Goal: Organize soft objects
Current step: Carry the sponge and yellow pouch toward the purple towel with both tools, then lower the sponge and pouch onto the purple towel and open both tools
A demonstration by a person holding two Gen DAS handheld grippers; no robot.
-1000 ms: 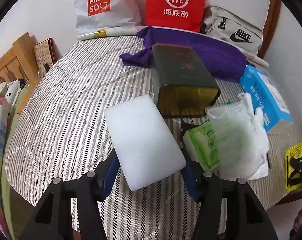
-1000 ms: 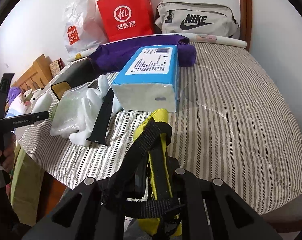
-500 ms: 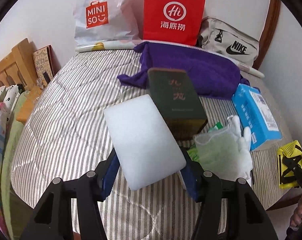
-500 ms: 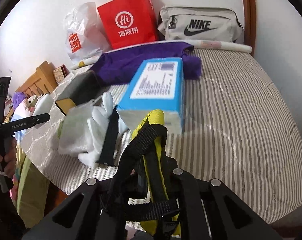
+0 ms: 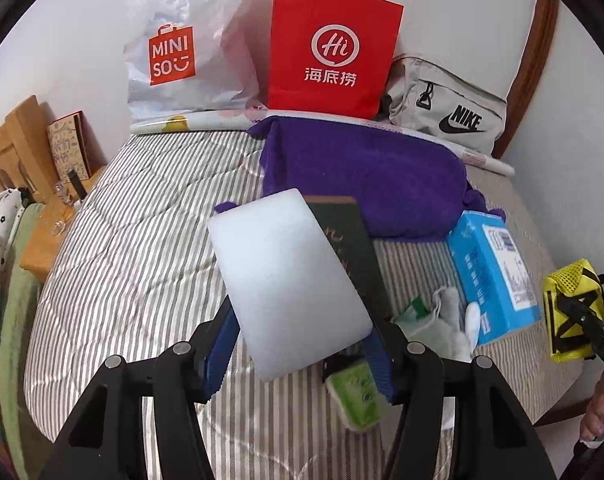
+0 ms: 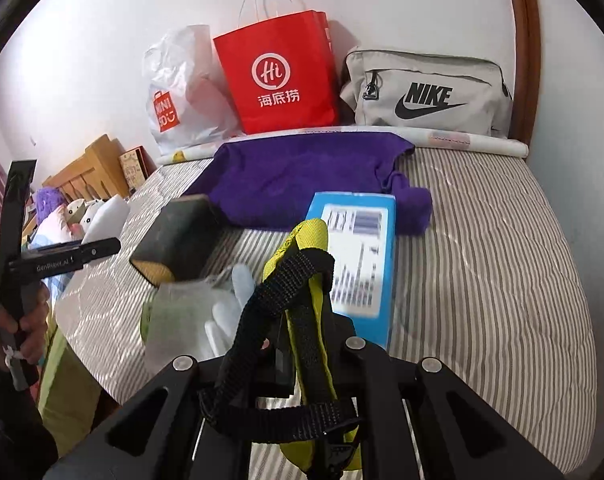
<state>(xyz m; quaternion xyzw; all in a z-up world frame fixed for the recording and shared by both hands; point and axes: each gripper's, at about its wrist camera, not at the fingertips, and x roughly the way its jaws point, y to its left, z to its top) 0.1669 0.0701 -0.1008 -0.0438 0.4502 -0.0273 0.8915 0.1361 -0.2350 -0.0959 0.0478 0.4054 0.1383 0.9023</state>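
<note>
Towel (image 5: pixel 366 184) behind box (image 5: pixel 350 248), tissue pack (image 5: pixel 494 276) right of it, bags (image 5: pixel 330 48) behind all.

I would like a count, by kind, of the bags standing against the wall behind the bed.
Red paper shopping bag: 1
White plastic shopping bag: 1
Grey fabric zip pouch: 1
Total: 3

Left gripper (image 5: pixel 300 344): black frame, silver screws, blue finger pads (image 5: pixel 222 344).
</note>
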